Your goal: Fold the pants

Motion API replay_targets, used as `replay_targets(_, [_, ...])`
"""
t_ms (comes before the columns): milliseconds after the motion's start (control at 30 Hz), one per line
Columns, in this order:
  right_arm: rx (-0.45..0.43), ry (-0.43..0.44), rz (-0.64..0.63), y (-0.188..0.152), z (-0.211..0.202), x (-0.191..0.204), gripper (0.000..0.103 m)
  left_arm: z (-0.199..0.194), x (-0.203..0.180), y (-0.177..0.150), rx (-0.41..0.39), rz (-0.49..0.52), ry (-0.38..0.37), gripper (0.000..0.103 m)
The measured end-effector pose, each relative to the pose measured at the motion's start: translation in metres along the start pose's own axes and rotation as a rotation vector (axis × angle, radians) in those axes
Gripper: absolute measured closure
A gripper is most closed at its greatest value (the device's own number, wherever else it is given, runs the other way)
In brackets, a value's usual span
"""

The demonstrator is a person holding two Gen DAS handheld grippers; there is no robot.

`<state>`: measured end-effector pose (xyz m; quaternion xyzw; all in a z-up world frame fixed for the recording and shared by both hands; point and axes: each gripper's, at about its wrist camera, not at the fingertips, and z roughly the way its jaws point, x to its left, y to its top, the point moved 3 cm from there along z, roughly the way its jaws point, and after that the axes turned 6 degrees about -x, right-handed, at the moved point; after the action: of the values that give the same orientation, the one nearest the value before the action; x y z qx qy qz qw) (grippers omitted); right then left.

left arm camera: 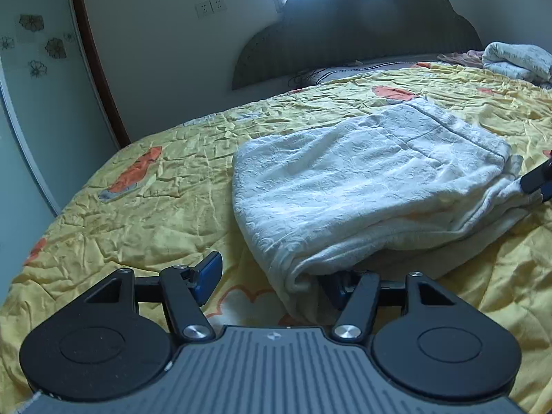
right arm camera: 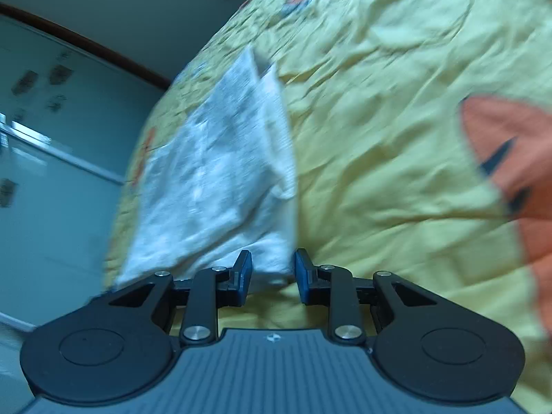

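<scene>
The white pants (left arm camera: 362, 179) lie folded into a thick packet on the yellow bedspread (left arm camera: 138, 207). My left gripper (left arm camera: 276, 281) stands open around the packet's near corner. Its left pad is clear of the cloth and its right finger (left arm camera: 339, 289) is tucked under the fold. At the right edge of that view, the right gripper (left arm camera: 536, 179) sits at the packet's right corner. The right wrist view is blurred. There the pants (right arm camera: 214, 172) stretch away to the left, and my right gripper (right arm camera: 272, 270) has narrow jaws with the cloth corner filling the gap between the pads.
A dark headboard (left arm camera: 345, 34) stands at the far end of the bed, with a bundled light blanket (left arm camera: 517, 60) at the far right. A wardrobe door with flower stickers (left arm camera: 34, 45) lines the left side. Orange prints (right arm camera: 510, 155) mark the bedspread (right arm camera: 379, 138).
</scene>
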<state>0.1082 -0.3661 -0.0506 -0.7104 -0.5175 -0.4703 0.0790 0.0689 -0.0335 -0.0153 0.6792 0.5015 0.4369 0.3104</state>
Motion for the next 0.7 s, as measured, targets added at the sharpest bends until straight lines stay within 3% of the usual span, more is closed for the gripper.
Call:
replay_targets(33, [0.004,0.013,0.012,0.001,0.001,-0.001,0.077,0.002,0.001,0.000,0.001,-0.014,-0.012,0.039])
replay_targets(67, [0.009,0.015,0.010,0.001,0.004,-0.002,0.082,0.004,0.003,0.000,0.004,-0.034,-0.026,0.049])
replay_targets(100, [0.014,0.002,-0.023,0.001,0.005,0.000,0.088,0.009,0.005,-0.002,0.019,-0.057,-0.042,0.052])
replay_targets(167, [0.018,-0.035,-0.118,-0.001,0.006,0.011,0.090,0.017,0.010,-0.003,0.050,-0.092,-0.050,0.053])
replay_targets(267, [0.043,-0.085,-0.217,0.002,0.008,0.024,0.091,0.013,0.013,0.001,0.044,-0.043,-0.018,0.054])
replay_targets(500, [0.069,0.001,-0.150,0.006,0.008,0.004,0.094,0.009,0.011,-0.007,0.034,-0.030,0.000,0.055])
replay_targets(700, [0.057,-0.047,-0.217,0.002,0.009,0.016,0.094,0.009,0.016,-0.008,0.037,-0.056,-0.007,0.055])
